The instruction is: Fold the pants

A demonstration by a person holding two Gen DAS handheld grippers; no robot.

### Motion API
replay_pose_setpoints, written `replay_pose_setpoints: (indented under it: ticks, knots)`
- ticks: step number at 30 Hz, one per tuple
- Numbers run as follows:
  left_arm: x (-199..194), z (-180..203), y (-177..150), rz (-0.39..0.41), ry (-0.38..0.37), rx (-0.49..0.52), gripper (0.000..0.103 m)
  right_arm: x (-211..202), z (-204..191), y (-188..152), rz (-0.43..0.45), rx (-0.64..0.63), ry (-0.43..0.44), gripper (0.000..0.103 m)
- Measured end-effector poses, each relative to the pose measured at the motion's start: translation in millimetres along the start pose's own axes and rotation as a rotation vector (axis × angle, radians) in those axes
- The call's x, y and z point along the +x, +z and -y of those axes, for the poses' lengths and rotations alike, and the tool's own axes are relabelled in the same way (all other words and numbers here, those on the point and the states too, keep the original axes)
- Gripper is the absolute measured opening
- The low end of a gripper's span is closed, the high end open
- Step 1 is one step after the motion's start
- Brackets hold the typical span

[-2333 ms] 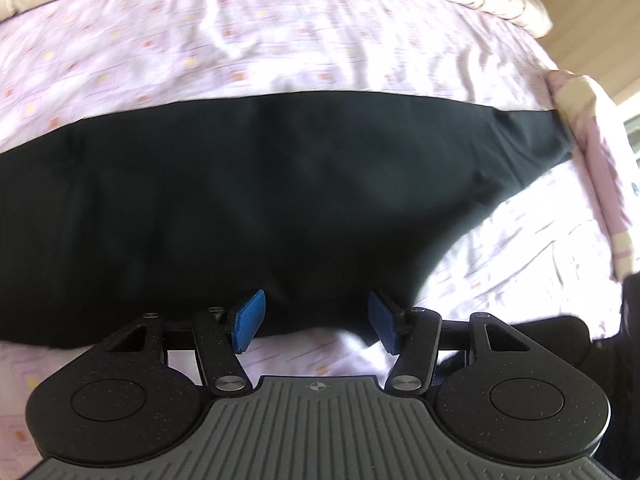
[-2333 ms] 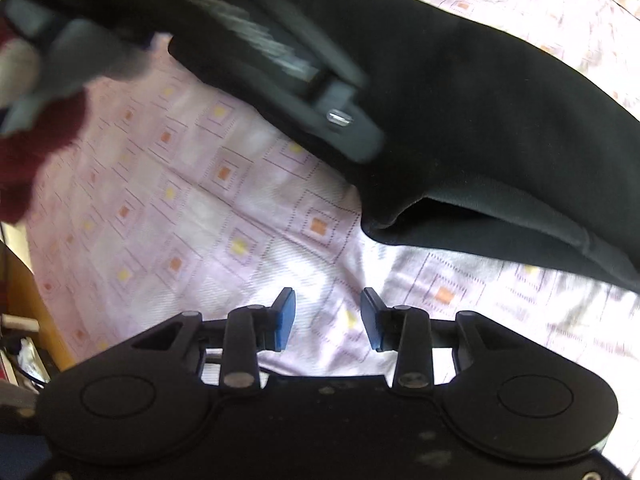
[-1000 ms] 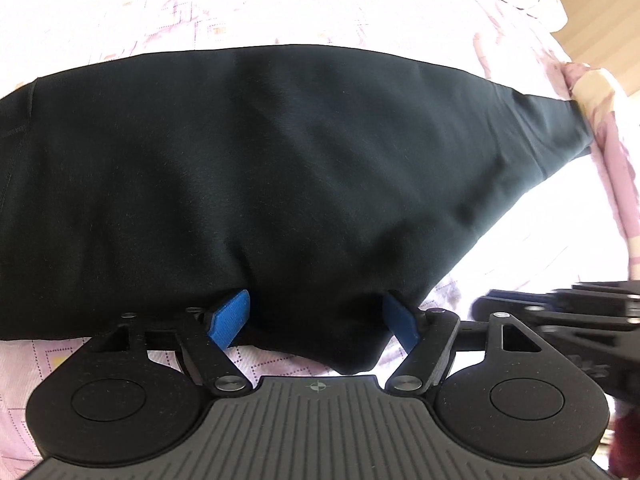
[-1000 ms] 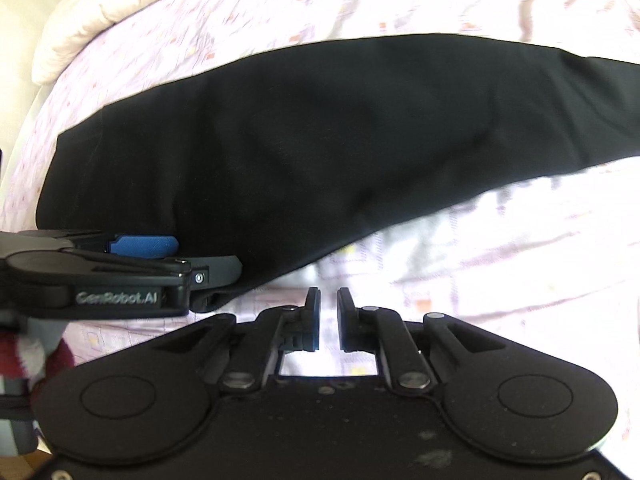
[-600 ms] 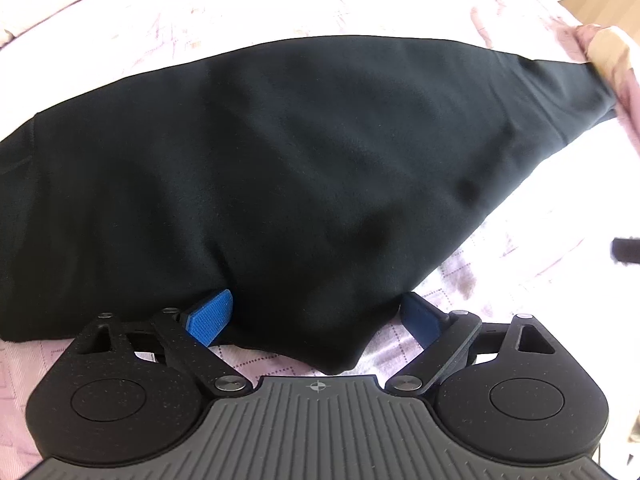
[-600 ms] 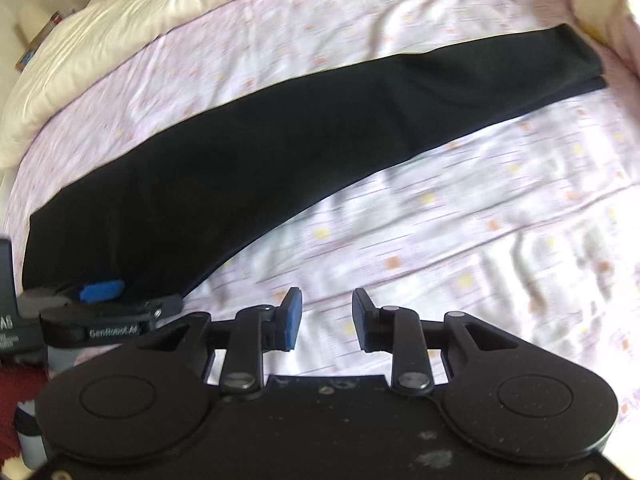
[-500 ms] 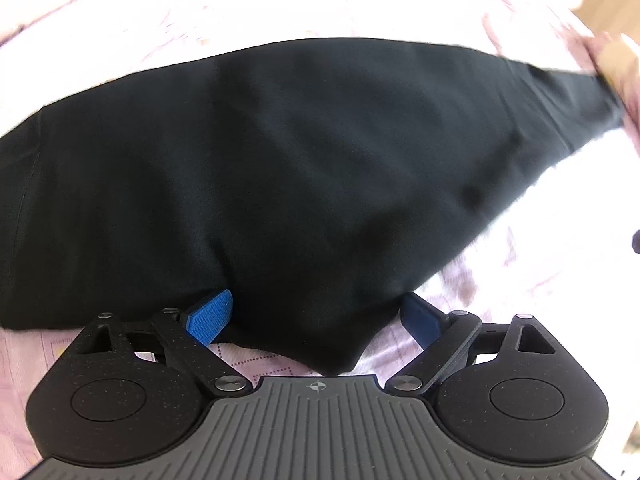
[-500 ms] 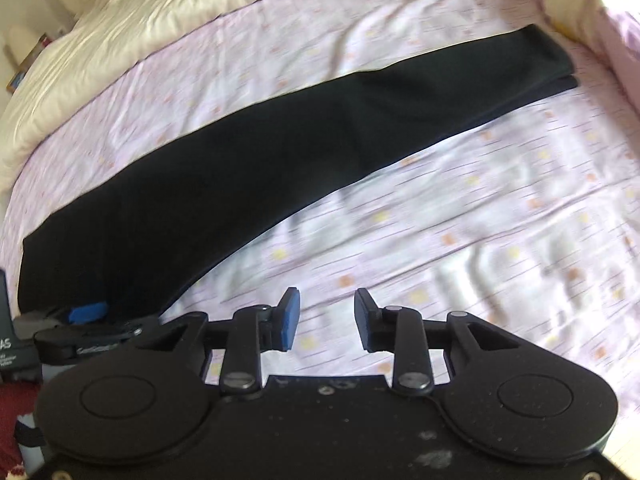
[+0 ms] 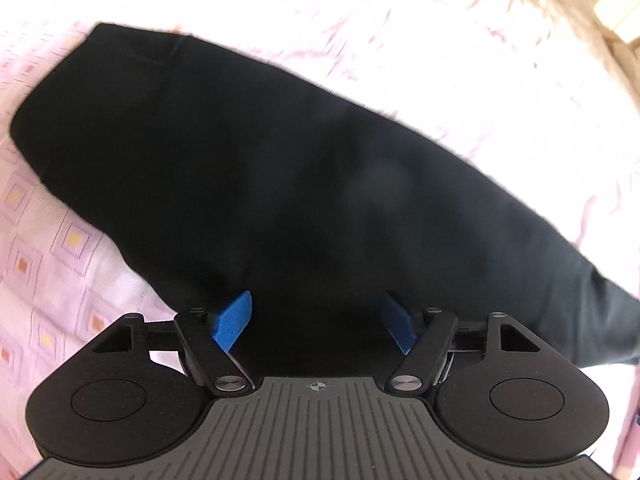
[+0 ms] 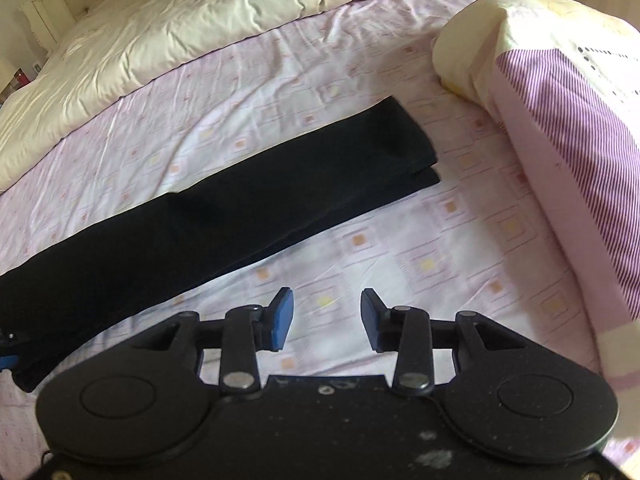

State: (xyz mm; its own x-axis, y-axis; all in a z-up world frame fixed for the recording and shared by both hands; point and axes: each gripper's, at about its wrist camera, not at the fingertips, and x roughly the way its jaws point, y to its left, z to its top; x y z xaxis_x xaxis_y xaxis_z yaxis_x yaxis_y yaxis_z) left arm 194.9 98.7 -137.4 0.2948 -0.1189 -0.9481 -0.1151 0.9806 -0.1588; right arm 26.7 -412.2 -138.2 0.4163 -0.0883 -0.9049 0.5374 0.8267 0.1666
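While the left gripper [image 9: 316, 322], closing, straddles the pants [image 9: 280, 184], the right gripper [image 10: 326, 320], opening and empty, should reach the cuffs [image 10: 404, 152] ahead squarely.

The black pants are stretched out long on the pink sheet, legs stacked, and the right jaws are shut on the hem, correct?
Not quite. The right gripper is open over bare sheet, short of the hem, as the right wrist view shows. The pants do lie stretched out with legs stacked.
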Motion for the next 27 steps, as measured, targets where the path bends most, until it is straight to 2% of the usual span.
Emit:
replay_pose_setpoints:
  ticks: [7,13,17,18,21,22,23,24,27]
  knots:
    - [-30.5,64.8,-37.7,0.031,-0.018,0.074,0.070,29.5,63.8,69.9,0.032,-0.027,-0.029,0.044]
    - [-26.4,101.7,-52.5,-0.013,-0.039,0.126,0.070,65.8,79.3,117.2,0.016,-0.039,-0.010,0.045]
    - [-20.8,125.8,-51.8,-0.034,-0.027,0.155,0.070,85.8,75.4,130.5,-0.016,-0.063,0.024,0.045]
    - [-22.1,118.0,-51.4,-0.037,-0.027,0.160,0.070,90.1,74.6,132.2,-0.025,-0.073,0.032,0.045]
    - [-15.6,128.5,-55.8,-0.041,-0.016,0.175,0.070,101.0,73.5,131.1,-0.071,-0.093,0.057,0.045]
    - [-14.2,129.1,-55.1,-0.043,-0.014,0.181,0.070,104.7,72.9,129.6,-0.091,-0.095,0.083,0.029]
    - [-11.3,131.4,-55.6,-0.044,-0.012,0.190,0.070,108.5,70.7,128.2,-0.110,-0.107,0.096,0.017]
    - [-10.8,134.7,-54.6,-0.045,-0.009,0.201,0.070,108.4,67.9,126.3,-0.120,-0.128,0.095,0.012]
    - [-16.9,136.8,-55.3,-0.040,-0.004,0.236,0.070,101.2,59.8,118.1,-0.150,-0.183,0.120,0.012]
